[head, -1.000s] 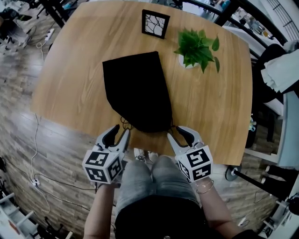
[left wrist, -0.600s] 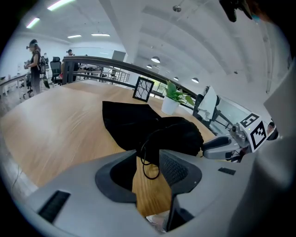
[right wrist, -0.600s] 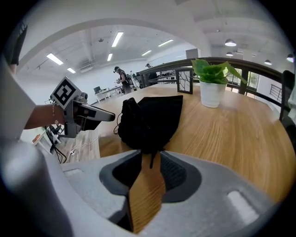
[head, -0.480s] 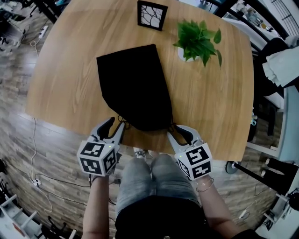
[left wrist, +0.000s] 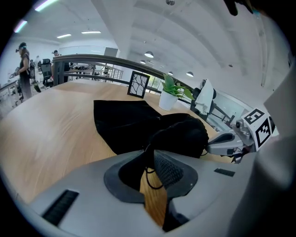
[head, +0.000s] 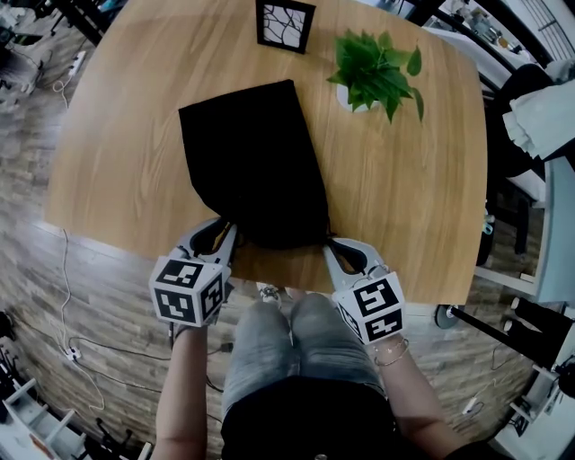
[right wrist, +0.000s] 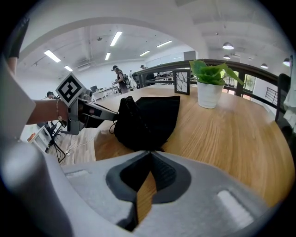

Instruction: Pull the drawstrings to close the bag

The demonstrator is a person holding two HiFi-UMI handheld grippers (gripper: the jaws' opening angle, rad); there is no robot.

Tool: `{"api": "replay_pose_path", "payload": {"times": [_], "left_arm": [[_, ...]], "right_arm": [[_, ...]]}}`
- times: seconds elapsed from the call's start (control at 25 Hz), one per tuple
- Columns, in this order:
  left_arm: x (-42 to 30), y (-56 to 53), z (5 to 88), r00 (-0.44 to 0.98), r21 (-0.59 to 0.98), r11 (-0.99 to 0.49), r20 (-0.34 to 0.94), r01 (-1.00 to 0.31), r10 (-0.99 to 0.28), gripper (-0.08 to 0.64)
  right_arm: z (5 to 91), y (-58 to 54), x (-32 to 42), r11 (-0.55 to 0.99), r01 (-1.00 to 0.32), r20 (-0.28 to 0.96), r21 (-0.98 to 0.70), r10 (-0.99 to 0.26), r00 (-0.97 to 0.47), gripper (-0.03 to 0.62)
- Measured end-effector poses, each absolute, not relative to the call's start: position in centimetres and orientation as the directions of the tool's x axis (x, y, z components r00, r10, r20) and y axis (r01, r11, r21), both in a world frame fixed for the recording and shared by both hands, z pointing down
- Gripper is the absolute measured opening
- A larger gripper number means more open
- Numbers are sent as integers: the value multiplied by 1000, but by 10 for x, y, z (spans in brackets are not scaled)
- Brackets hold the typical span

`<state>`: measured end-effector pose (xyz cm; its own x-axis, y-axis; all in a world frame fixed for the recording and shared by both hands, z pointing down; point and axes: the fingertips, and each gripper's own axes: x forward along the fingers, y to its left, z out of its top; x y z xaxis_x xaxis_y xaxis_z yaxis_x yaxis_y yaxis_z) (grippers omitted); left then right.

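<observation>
Two grippers sit at the table's (head: 108, 153) near edge, one at each corner of the bag's (head: 256, 171) mouth. The left gripper (head: 223, 230) has its tips pressed together on a thin black cord (left wrist: 147, 178). The head view shows only dark jaws against dark cloth there. The left gripper view shows the cord looping down between the pads over bare wood, with a taut black edge arching from the tips back to the bunched rim. That view alone also takes in a person (left wrist: 23, 65) standing far off at the left. The bag lies flat mid-table, its closed end pointing at a small framed picture (head: 285, 24) and its gathered mouth toward the person's knees (head: 278, 337). The right gripper (head: 331, 244) has its jaws together too, tips right at the rim. From its own camera they meet on dark stuff there, most likely the other cord, though cord and cloth cannot be told apart. That view shows the left gripper across the mouth, and the potted plant (head: 377, 67) standing well clear on the right.
</observation>
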<state>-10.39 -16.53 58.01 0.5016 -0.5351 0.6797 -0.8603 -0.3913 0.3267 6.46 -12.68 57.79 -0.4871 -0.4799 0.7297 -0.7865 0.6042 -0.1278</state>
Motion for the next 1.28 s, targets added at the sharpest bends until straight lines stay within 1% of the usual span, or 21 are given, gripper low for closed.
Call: {"api": "replay_pose_path", "payload": {"times": [0.08,0.16,0.64,0.88,1.28], "left_arm": [[-101,-165,580,509,329,-399,675,-856,-534,49],[-98,-163,578,513,333,-400,668,-854,-539,37],[-104,-141,538,523,343,-397,614,-851,-591,29],[-110,-135,509,527,345,-399,556,-850,-643,29],[-132,-132,480,488,296,-389,534,-873,-690,21]], "right_arm": [[576,-126,64,608,-781,724,-142,-474,-501,0],[574,-124,63,613,-774,719,-159,-466,-516,0],[522,-128,66,595,-786,621,-166,-556,-552,0],[495,-134,63,602,-787,575,-135,-600,-557,0],[463,-147,71,586,-806,526,-80,-662,-533,0]]}}
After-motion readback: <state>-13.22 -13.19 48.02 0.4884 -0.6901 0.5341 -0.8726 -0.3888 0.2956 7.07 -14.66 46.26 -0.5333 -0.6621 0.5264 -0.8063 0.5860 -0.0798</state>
